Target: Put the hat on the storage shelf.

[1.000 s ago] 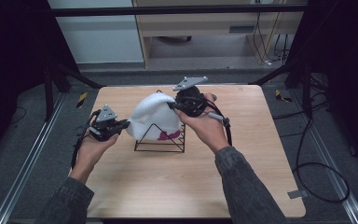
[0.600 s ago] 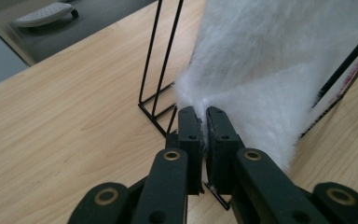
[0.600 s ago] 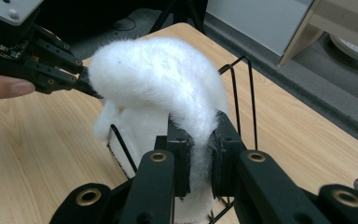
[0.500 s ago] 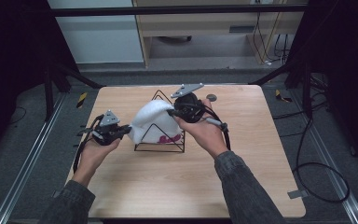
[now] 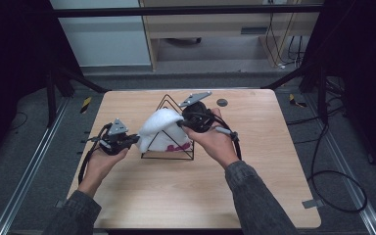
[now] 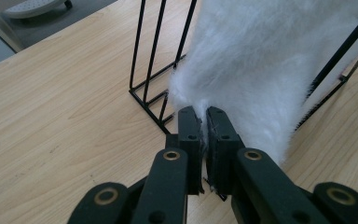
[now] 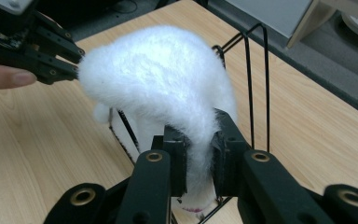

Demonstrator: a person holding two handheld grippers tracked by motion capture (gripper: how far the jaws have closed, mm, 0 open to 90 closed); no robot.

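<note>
Wooden table (image 5: 186,186) bears black wire rack (image 5: 169,147); grey floor (image 5: 342,122) around

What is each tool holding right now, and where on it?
Both hold the white fluffy cloth: left tool pinches its lower edge, right tool clamps a fold at the other end.

There's a light wooden table (image 5: 176,191), square-ish with rounded corners, standing on a grey floor (image 5: 34,161) between metal rails. A black wire rack (image 5: 168,147), triangular in outline, sits on the tabletop a little left of centre, its flat base resting on the wood. Near the far edge there's a small dark round disc (image 5: 222,102) lying flat, well apart from the rack. The grain runs pale and even across the near half of the table.
</note>
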